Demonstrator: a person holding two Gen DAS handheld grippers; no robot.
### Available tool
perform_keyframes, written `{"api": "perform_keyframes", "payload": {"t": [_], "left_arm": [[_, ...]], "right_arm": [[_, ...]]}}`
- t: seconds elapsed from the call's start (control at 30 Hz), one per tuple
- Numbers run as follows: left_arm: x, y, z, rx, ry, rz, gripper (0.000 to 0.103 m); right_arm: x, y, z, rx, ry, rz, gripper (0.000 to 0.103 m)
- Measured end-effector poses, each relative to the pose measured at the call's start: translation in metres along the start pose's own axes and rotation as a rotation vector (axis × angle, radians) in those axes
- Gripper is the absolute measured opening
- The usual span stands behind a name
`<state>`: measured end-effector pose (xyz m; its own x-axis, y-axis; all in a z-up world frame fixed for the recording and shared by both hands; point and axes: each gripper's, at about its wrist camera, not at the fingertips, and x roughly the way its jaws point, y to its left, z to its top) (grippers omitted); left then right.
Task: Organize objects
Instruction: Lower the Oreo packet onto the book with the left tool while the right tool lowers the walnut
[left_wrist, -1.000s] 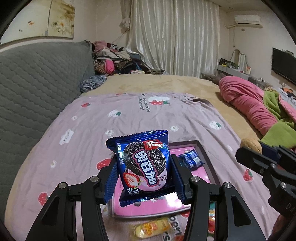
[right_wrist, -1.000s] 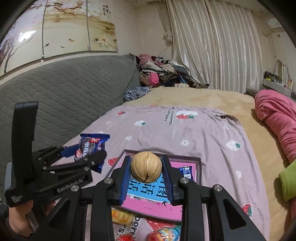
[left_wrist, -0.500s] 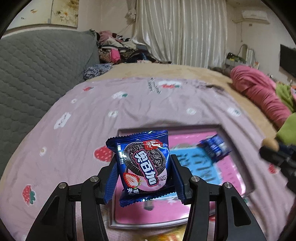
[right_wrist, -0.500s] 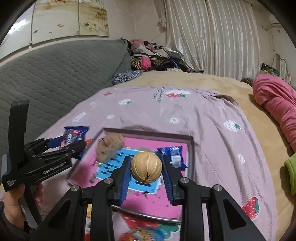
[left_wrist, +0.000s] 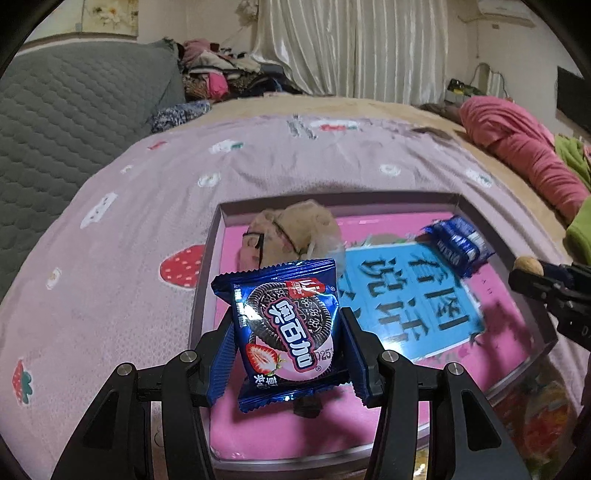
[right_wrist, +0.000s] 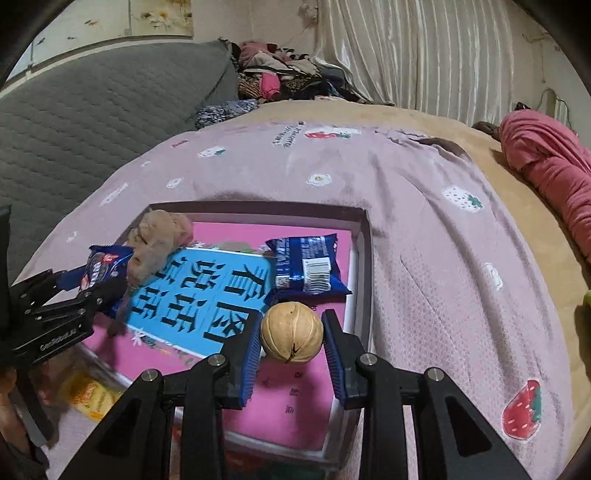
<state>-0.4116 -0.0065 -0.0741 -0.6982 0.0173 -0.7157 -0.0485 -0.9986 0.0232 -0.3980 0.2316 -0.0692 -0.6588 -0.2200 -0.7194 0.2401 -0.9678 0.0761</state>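
My left gripper (left_wrist: 286, 343) is shut on a blue cookie packet (left_wrist: 286, 328) and holds it above the near left part of a shallow pink-floored box (left_wrist: 210, 266). My right gripper (right_wrist: 291, 339) is shut on a tan walnut (right_wrist: 291, 333) above the box's near right part (right_wrist: 364, 258). In the box lie a brown lumpy object (left_wrist: 295, 232) (right_wrist: 159, 240) and a second blue packet (left_wrist: 456, 245) (right_wrist: 306, 264). The left gripper with its packet shows at the left of the right wrist view (right_wrist: 85, 291); the right gripper shows at the right of the left wrist view (left_wrist: 532, 275).
The box lies on a lilac strawberry-print blanket (right_wrist: 424, 229) on a bed. A yellow wrapped sweet (right_wrist: 88, 395) and other sweets (left_wrist: 539, 410) lie by the box's near edge. A grey headboard (left_wrist: 66, 107) stands at left; pink bedding (left_wrist: 524, 147) lies at right.
Both grippers have moved forward and down over the box, each still holding its item. The box now fills more of both views and the brown object has come into sight.
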Motion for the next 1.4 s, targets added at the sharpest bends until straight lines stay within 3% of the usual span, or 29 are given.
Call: {"api": "perform_keyframes", "payload": {"t": [0.37,1.0,1.4], "left_arm": [[0.018,0.009,-0.006,-0.036,0.081,-0.035,0.054],[0.015,0.005,-0.008,-0.033,0.075,-0.017,0.055],[0.004,0.009,-0.006,-0.038,0.049,-0.015,0.066]], "right_arm": [[0.022,0.003,-0.007,-0.022,0.065,-0.040,0.033],[0.030,0.003,-0.007,-0.027,0.074,-0.074,0.036],[0.020,0.009,-0.005,-0.039,0.050,-0.072,0.041]]}}
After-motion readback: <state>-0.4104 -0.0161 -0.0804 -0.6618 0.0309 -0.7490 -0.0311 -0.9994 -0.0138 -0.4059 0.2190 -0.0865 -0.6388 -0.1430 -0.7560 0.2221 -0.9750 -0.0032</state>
